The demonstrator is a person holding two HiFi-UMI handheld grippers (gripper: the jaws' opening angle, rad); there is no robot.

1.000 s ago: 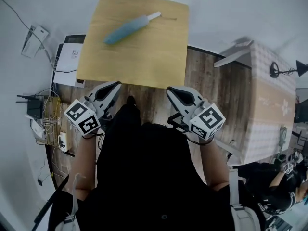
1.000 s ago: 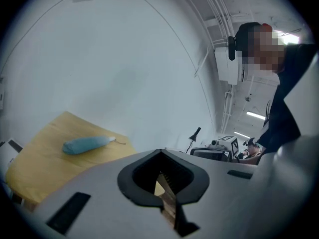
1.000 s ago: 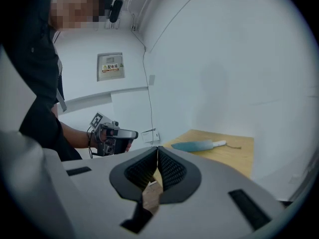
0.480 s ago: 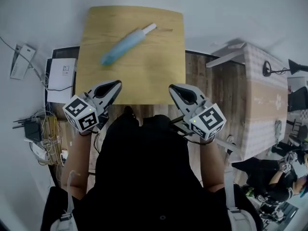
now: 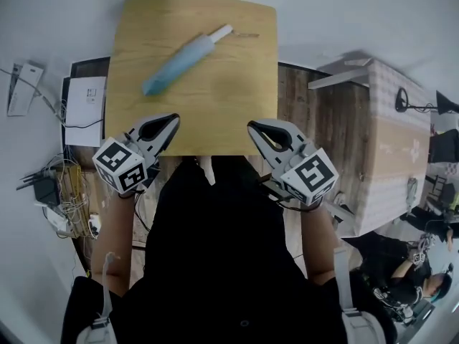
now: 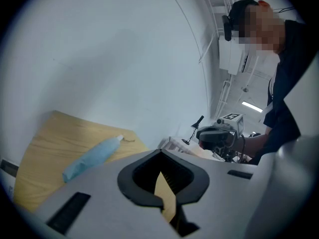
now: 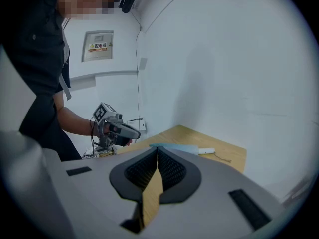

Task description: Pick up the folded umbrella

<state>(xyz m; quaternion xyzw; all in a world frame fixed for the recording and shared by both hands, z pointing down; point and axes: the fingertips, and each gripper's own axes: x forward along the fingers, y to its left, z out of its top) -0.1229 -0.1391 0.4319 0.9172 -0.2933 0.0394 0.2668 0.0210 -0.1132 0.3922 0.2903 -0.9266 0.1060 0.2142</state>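
Note:
The folded umbrella [image 5: 179, 58] is light blue with a white handle and lies slantwise on the wooden table [image 5: 237, 113], handle toward the far right. My left gripper [image 5: 172, 122] hovers at the table's near left edge, shut and empty. Level with it, my right gripper [image 5: 254, 127] is over the near right edge, also shut and empty. Both stay well short of the umbrella. In the left gripper view the umbrella [image 6: 92, 158] lies ahead to the left of the closed jaws. In the right gripper view the umbrella [image 7: 174, 147] shows just beyond the closed jaws.
A white wall stands behind the table. A cloth-covered side table [image 5: 401, 156] with a small lamp [image 5: 412, 104] stands to the right. Cables and power strips [image 5: 61, 192] and a white box [image 5: 84, 99] lie on the floor at left. Another person [image 5: 423, 289] is at the lower right.
Both grippers have moved forward from over the floor to the table's near edge. The umbrella lies as before on the table.

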